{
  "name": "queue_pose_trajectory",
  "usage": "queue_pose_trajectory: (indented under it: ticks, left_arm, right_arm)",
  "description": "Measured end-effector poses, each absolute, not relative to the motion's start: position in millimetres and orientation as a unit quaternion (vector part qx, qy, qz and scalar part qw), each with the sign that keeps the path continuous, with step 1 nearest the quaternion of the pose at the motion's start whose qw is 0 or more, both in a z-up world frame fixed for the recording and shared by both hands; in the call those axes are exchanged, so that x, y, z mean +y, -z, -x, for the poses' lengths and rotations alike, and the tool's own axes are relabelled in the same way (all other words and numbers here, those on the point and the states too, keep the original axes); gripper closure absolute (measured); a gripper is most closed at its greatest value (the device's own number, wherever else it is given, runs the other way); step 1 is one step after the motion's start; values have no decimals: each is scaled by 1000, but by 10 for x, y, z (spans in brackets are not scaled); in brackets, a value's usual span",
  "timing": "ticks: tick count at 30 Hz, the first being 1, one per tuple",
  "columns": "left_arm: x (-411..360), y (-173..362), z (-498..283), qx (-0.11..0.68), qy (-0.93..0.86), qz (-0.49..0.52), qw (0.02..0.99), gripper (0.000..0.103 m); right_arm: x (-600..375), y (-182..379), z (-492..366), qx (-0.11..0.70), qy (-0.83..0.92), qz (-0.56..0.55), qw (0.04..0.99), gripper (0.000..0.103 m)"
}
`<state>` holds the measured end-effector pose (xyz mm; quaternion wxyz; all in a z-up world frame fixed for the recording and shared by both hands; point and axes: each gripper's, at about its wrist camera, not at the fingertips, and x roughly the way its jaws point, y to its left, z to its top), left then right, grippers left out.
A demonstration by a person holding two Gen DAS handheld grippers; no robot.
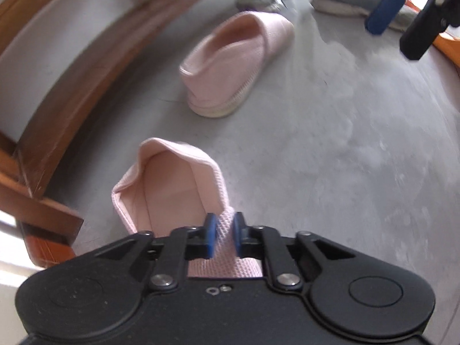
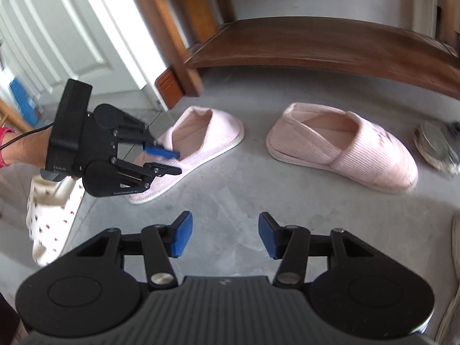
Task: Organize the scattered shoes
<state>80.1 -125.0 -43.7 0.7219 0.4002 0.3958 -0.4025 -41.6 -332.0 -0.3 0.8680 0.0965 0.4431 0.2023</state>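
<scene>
I am clamping my left gripper (image 1: 223, 234) on the side wall of one pink slipper (image 1: 172, 189), just off the wooden shelf's (image 1: 66, 132) edge on its left. My right gripper (image 2: 224, 234) is hanging unclenched over bare concrete floor (image 2: 230, 195), with open room ahead. I am counting two pink slippers, the second (image 2: 342, 149) lying ahead-right, and one white dotted slipper (image 2: 49, 215) on the left.

Grey floor (image 2: 230, 189) carries two pink slippers (image 2: 345, 149) and a spotted slipper (image 2: 49, 224).

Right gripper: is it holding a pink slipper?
No; the right gripper stands open over bare floor, while the left gripper grips a pink slipper.
</scene>
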Motion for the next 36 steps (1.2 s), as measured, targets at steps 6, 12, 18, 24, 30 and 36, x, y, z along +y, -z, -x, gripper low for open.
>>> queue_pose_trajectory:
  ticks: [6, 12, 18, 24, 30, 36]
  left_arm:
    - [-879, 189, -1062, 553, 412, -209, 693, 98]
    - [-685, 193, -829, 676, 356, -110, 636, 98]
    - [-597, 145, -164, 695, 311, -42, 647, 95]
    - [-749, -174, 258, 594, 369, -108, 706, 64]
    - [-1167, -437, -16, 469, 408, -110, 776, 60]
    - [-1835, -331, -466, 369, 399, -98, 834, 60]
  right_arm:
    - [-3347, -243, 673, 429, -164, -96, 883, 48]
    - [-3509, -326, 922, 418, -119, -120, 893, 48]
    - [-3547, -373, 1010, 403, -118, -141, 897, 48]
    - [-3508, -456, 1031, 389, -117, -131, 904, 48]
    - [-3661, -504, 1177, 388, -82, -125, 909, 46]
    - [-3800, -487, 1227, 390, -25, -117, 913, 46]
